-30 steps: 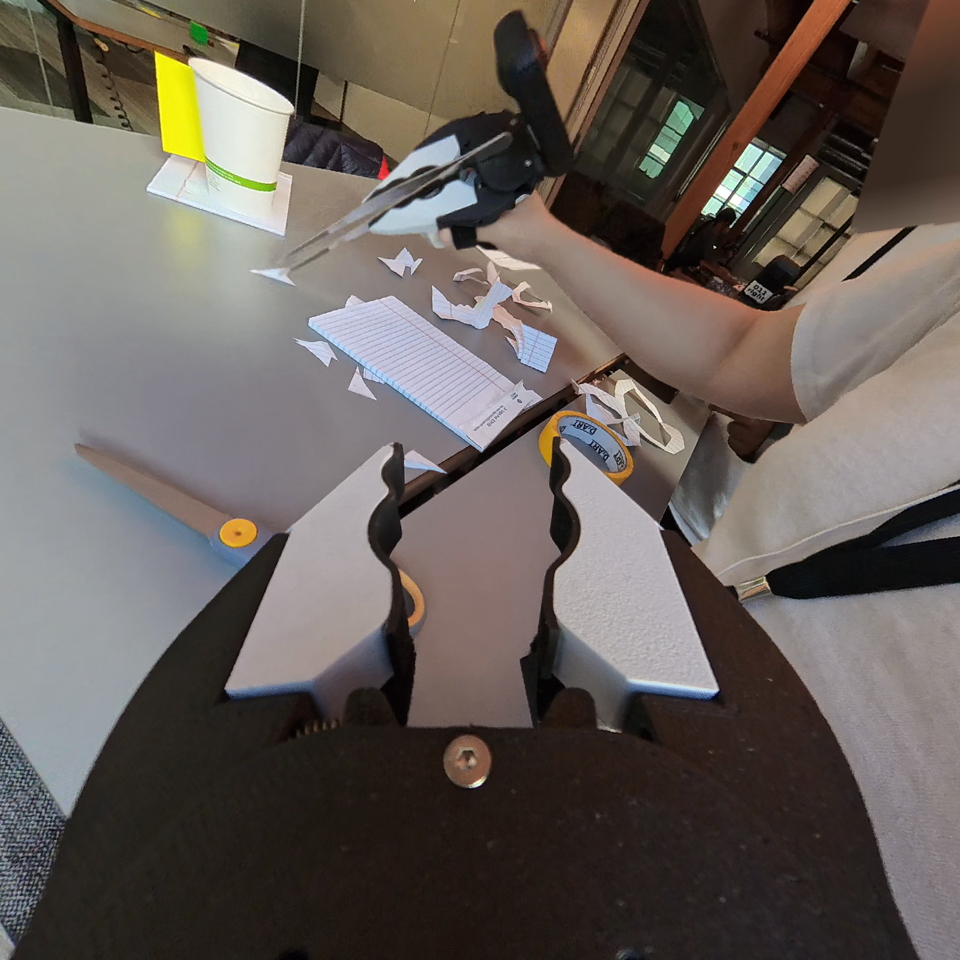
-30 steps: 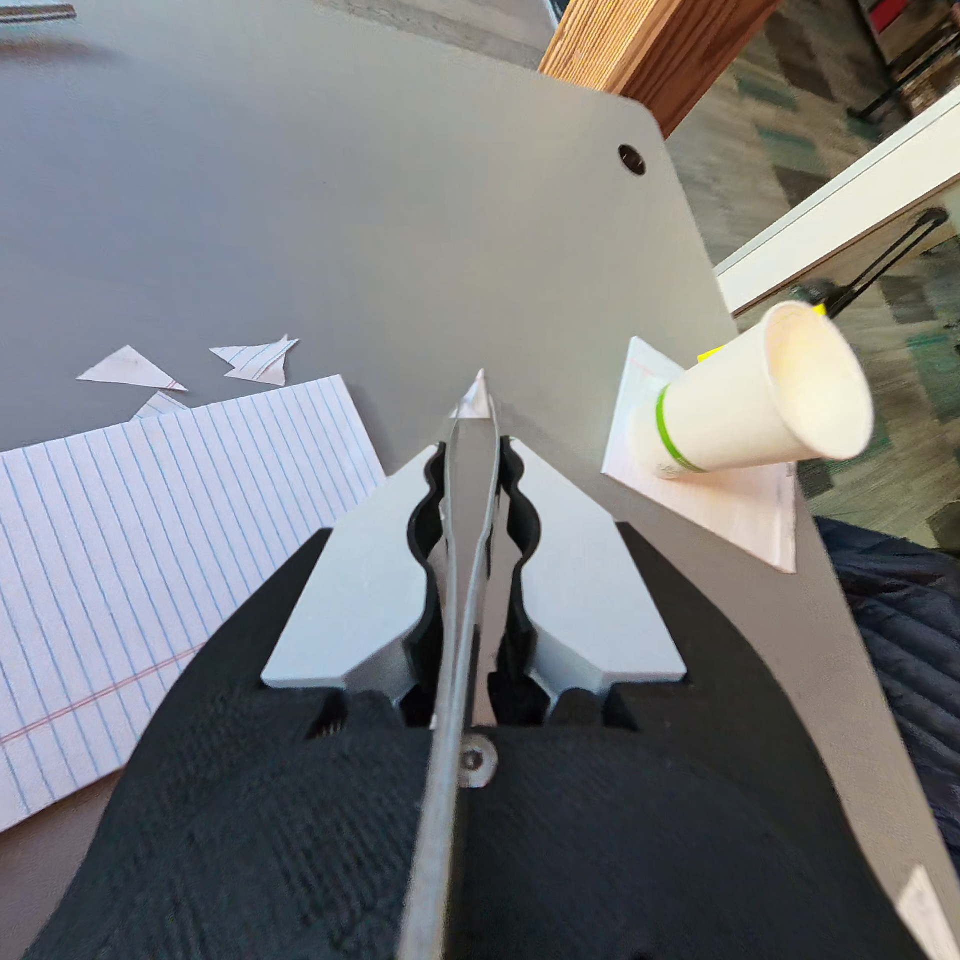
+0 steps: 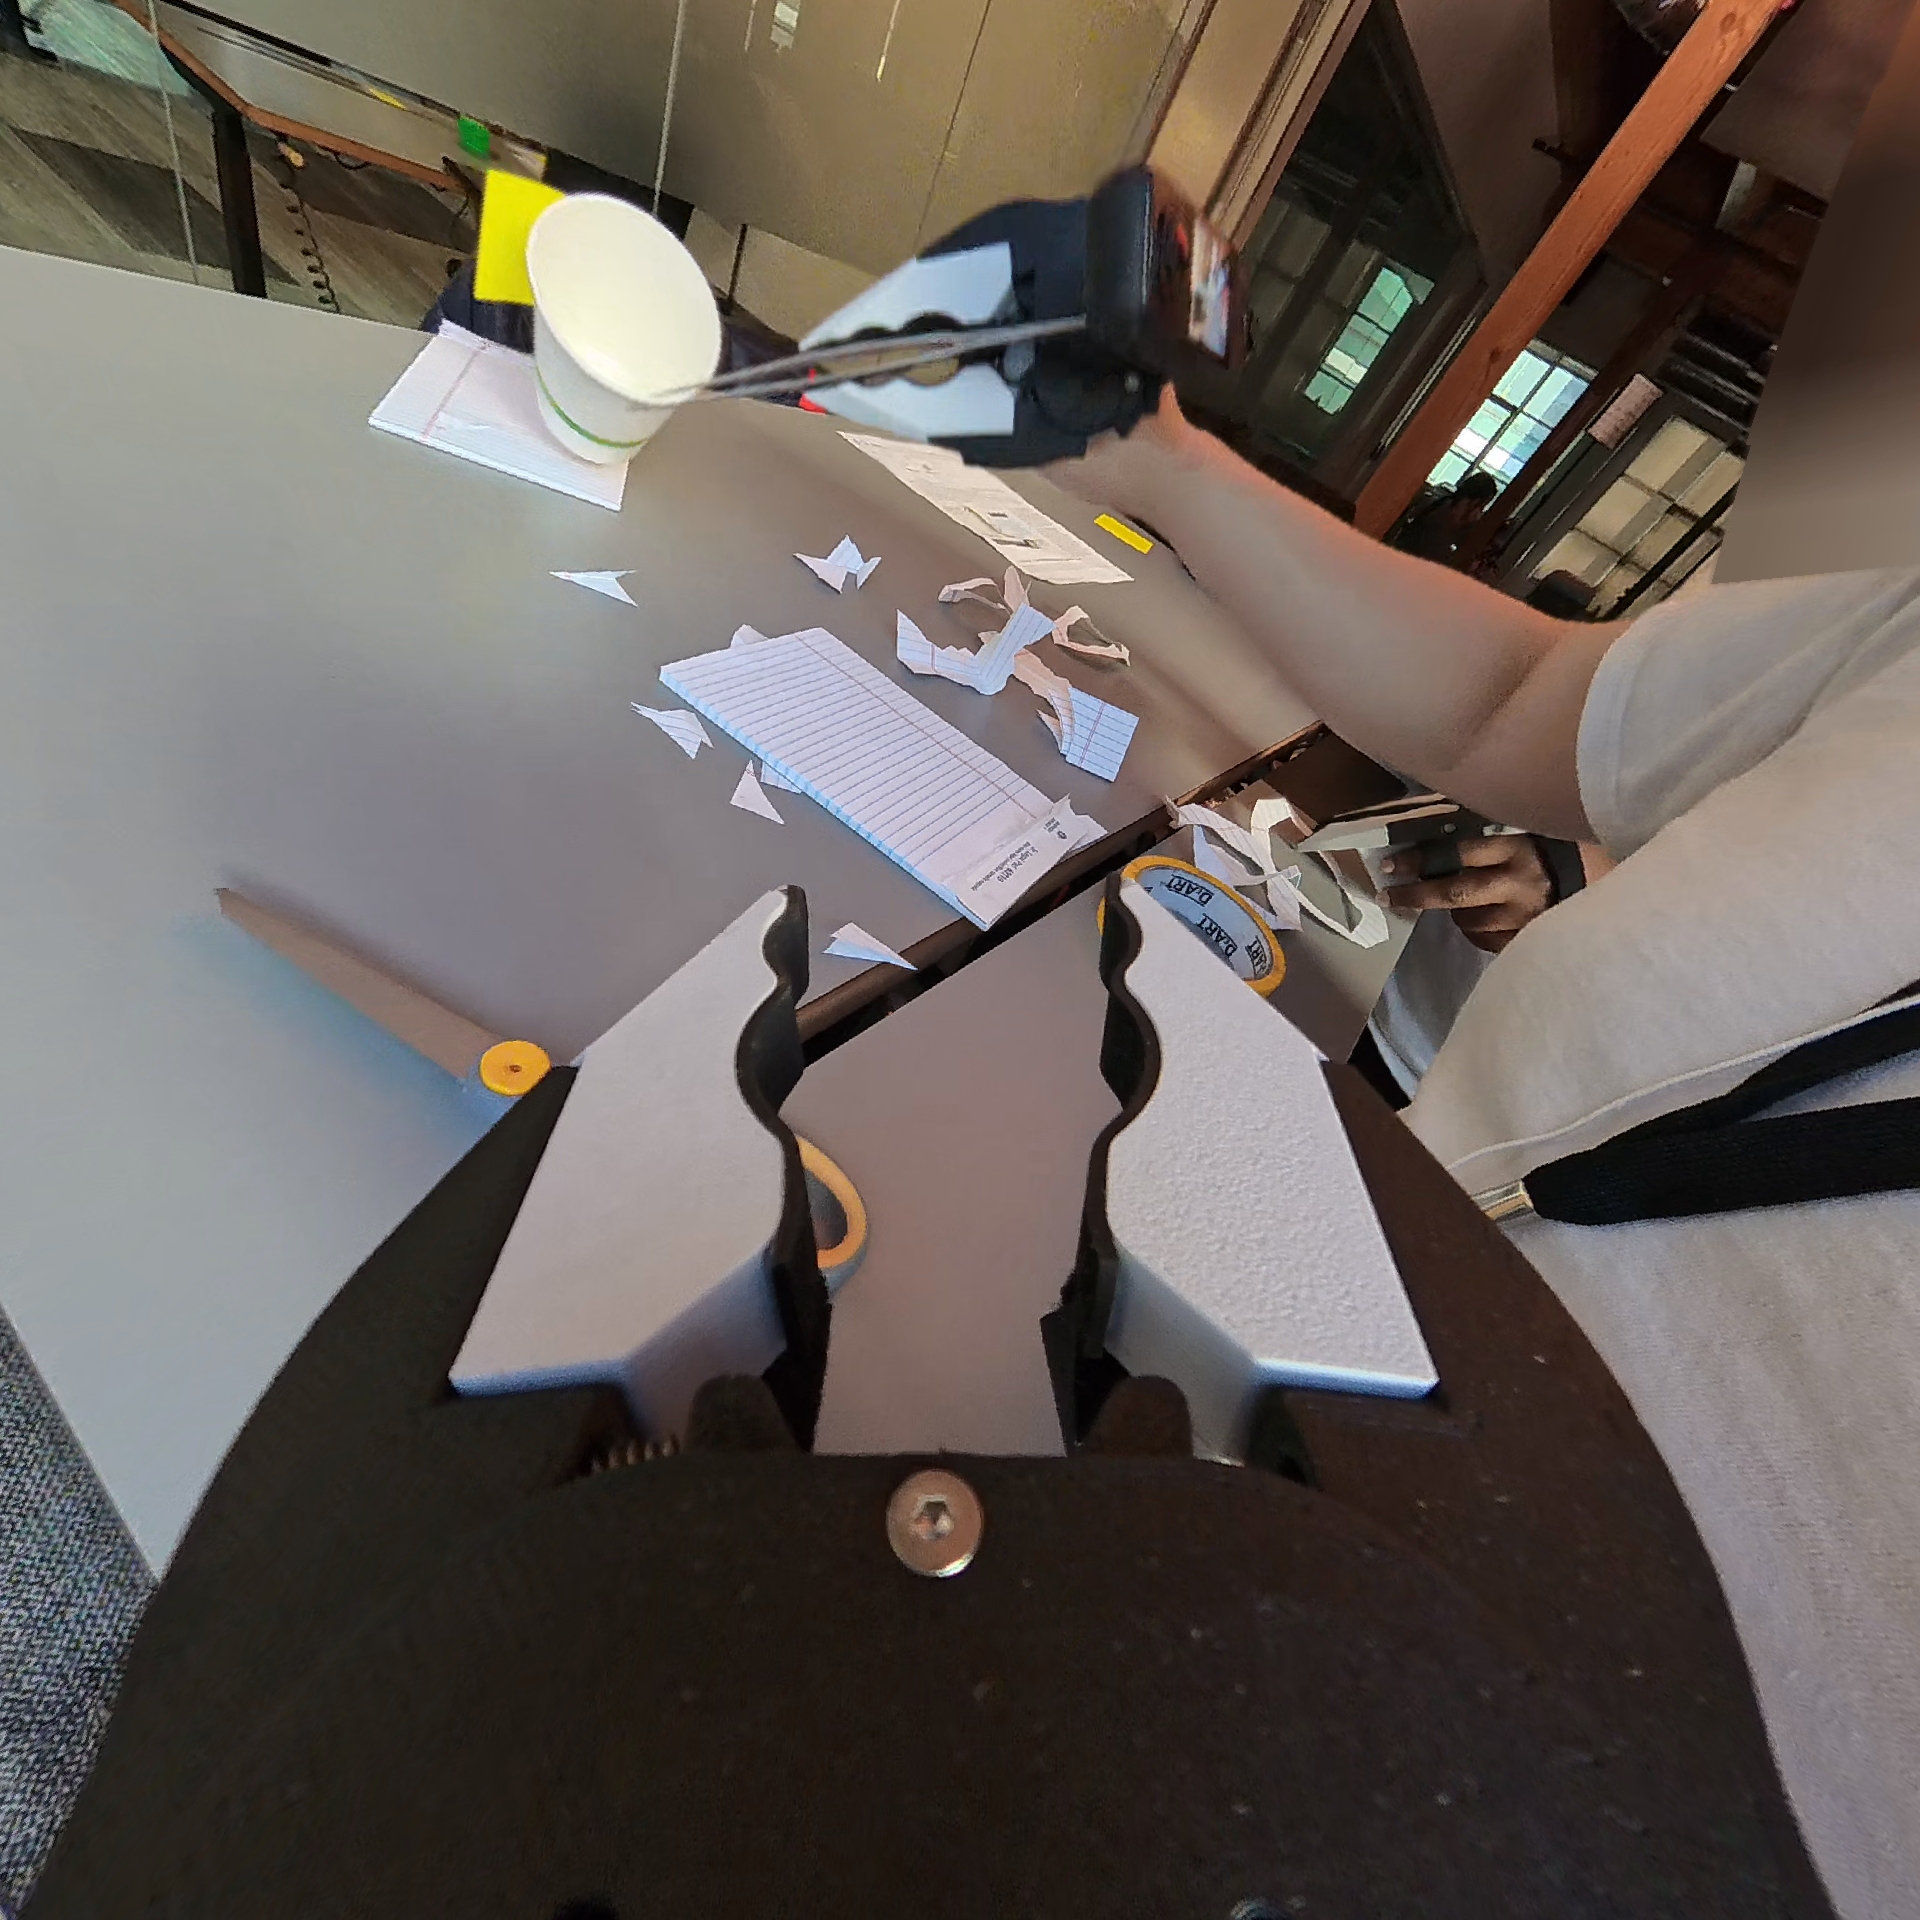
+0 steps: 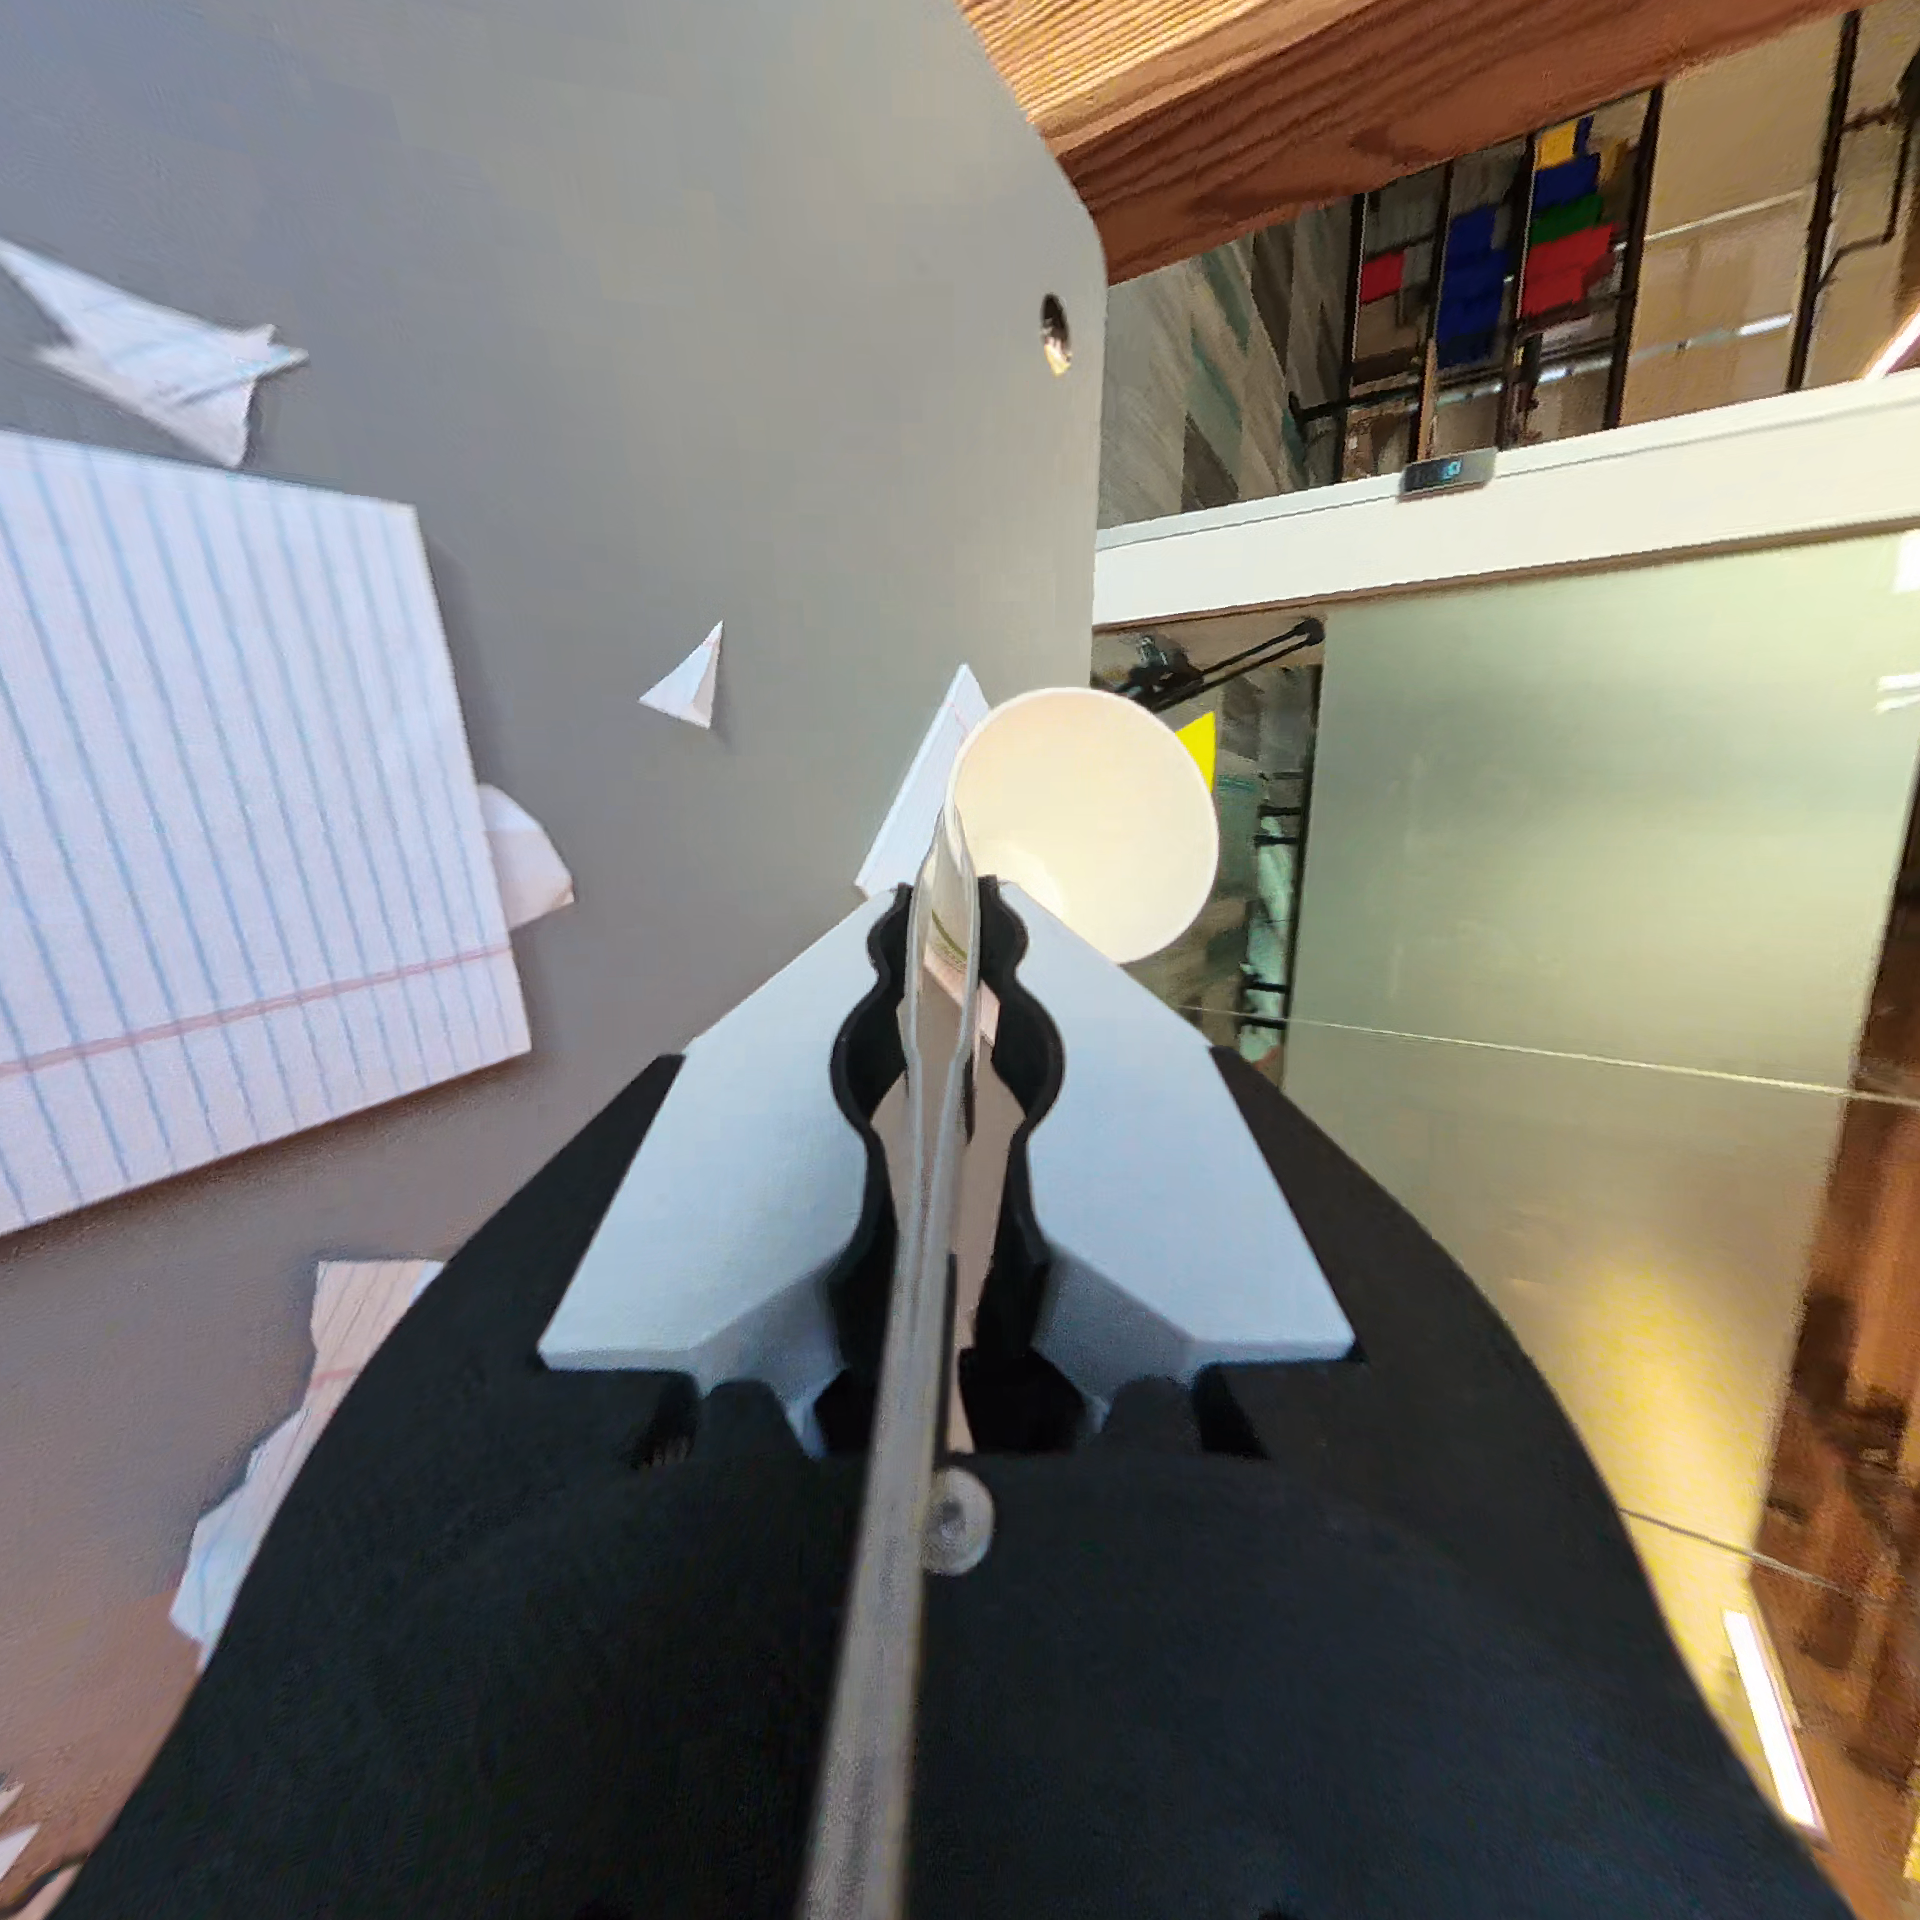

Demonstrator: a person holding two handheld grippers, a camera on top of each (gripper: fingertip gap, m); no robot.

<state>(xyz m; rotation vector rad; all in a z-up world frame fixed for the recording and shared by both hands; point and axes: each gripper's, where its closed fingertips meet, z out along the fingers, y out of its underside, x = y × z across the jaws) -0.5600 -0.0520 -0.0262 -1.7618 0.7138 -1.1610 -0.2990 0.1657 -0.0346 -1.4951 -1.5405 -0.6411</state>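
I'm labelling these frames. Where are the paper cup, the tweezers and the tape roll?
paper cup (image 3: 613, 312): left wrist view, on its inner wall.
tweezers (image 4: 914, 1195): right wrist view, on the metal arms between the fingers.
tape roll (image 3: 1210, 920): left wrist view, on its printed inner face.

Office: grey table, lined notepad, glass partitions.

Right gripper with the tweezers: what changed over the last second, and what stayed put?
The right gripper, shut on the tweezers, rose from the table toward the paper cup; the tips now sit over its rim, spread slightly, and the scrap they pinched no longer shows. The left gripper stays open above the scissors; the lined pad is unmoved.
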